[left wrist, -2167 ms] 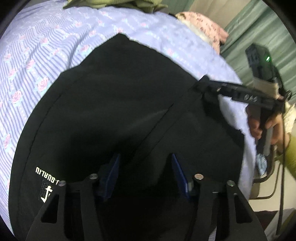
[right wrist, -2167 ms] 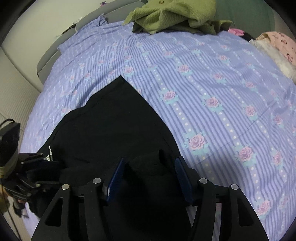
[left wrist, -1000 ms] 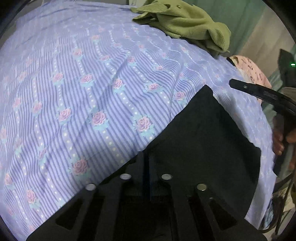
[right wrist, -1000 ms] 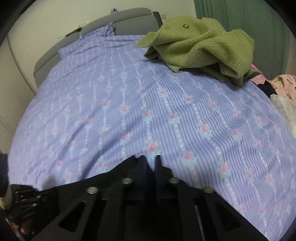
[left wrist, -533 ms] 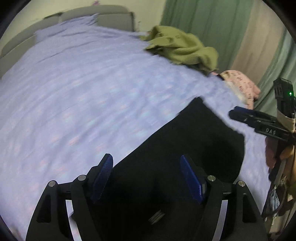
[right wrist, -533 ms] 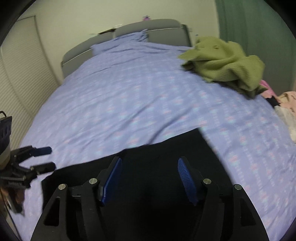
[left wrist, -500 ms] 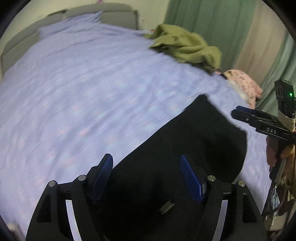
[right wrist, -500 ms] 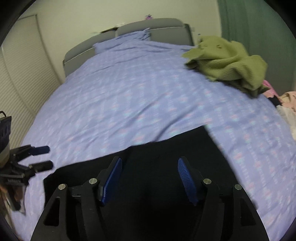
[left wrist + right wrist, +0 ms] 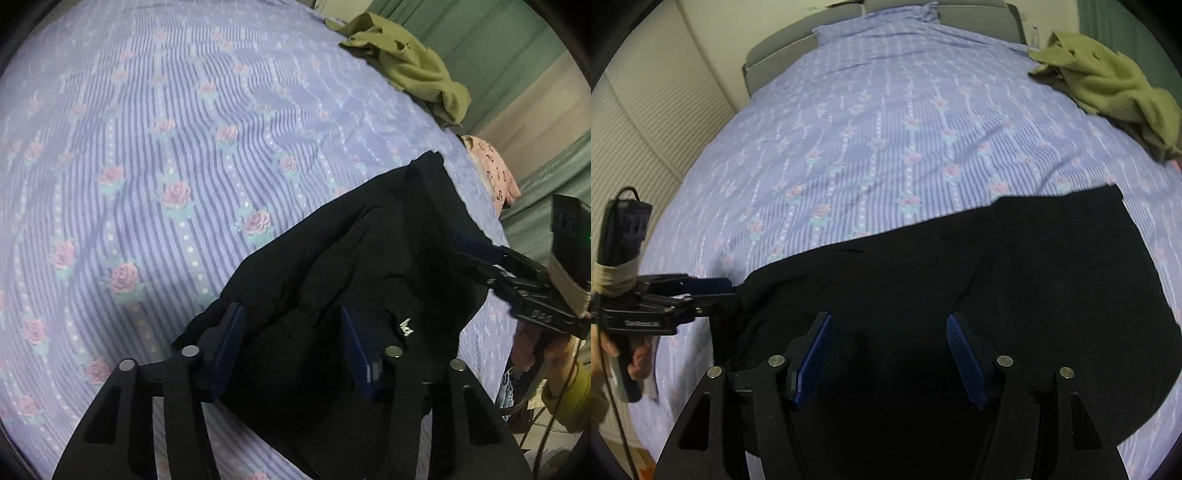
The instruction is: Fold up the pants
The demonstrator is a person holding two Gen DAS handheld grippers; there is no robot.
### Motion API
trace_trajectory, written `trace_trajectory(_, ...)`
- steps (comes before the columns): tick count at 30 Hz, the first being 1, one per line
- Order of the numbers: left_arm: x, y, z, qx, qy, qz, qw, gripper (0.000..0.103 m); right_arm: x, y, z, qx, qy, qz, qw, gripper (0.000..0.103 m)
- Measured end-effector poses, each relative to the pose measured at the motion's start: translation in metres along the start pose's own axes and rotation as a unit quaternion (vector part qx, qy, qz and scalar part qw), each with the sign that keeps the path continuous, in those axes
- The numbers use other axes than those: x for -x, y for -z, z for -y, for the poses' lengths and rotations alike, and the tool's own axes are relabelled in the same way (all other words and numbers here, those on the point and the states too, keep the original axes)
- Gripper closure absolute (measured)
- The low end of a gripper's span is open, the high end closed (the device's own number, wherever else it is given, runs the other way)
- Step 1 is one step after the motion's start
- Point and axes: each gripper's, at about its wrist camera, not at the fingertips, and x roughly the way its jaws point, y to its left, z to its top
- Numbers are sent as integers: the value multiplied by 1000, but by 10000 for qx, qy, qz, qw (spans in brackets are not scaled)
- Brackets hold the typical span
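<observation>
The black pants [image 9: 997,288] lie on the bed [image 9: 886,129], which carries a violet striped sheet with roses. In the right wrist view the pants fill the lower half of the picture, from about 8 o'clock to 3 o'clock, mostly flat. In the left wrist view the same cloth is bunched in folds near the fingers, with a small white logo [image 9: 405,327] at about 4 o'clock.

The left gripper [image 9: 291,354] has its blue fingers apart over a hump of the black cloth. The jaws have just been closing a little; the cloth sits between them, but I cannot tell if the pads press on it. The right gripper [image 9: 890,354] has its fingers wide apart above the pants and clamps nothing.

A green knitted garment [image 9: 1108,85] lies at about 2 o'clock on the bed, well apart from the pants. A pink cloth [image 9: 491,166] lies at the bed's edge, at about 2 o'clock in the left wrist view.
</observation>
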Motion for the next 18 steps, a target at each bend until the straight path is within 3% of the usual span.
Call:
trace_trajectory(5, -5, 4, 9, -147, -358, 101, 9992, 75, 3, 2, 9, -287, 113, -12, 9995, 38)
trace_trajectory(11, 38, 13, 3, 236, -537, 1072, 9925, 80, 8, -6, 5, -341, 84, 202, 9992, 38)
trace_trajectory(18, -3, 10, -18, 458, -845, 610, 9935, 77, -8, -12, -7, -99, 249, 187, 9995, 38)
